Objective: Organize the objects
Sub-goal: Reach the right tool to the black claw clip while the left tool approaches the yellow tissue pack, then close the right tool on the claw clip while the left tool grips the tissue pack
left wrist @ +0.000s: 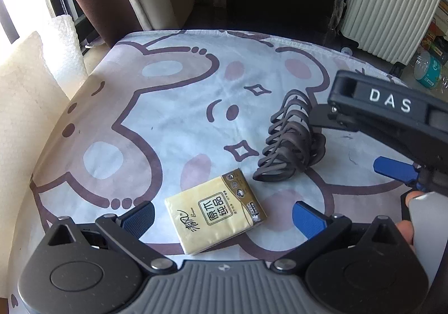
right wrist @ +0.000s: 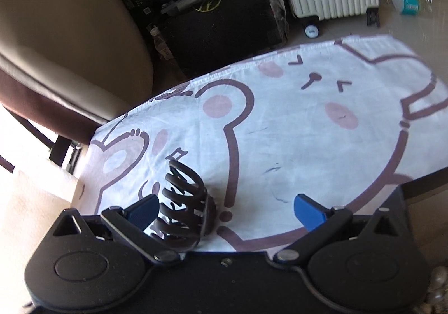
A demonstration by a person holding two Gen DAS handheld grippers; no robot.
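A white cotton cloth printed with brown-outlined cartoon bears (left wrist: 173, 106) covers the whole table; it is soft, slightly wrinkled and matte. On it lie the two things to be sorted.

The larger is a flat yellow plastic-wrapped pack of pocket tissues (left wrist: 215, 214), a glossy rectangle with dark print. It lies near the close edge, directly between the spread blue ribbed pads of the left gripper (left wrist: 224, 216), its long axis running diagonally from near left to far right. That gripper is wide apart and holds nothing, and it is by far the nearer tool to the pack, so a straight close looks likely to catch it across its shorter side.

The smaller thing is a dark brown plastic claw hair clip (left wrist: 291, 143) with curved interlocking teeth, standing just beyond and right of the pack, its row of teeth running near to far.

In the right wrist view the right gripper (right wrist: 226, 211) is also spread wide and empty, with the clip just beside its left pad (right wrist: 144, 210); whether they touch I cannot tell.
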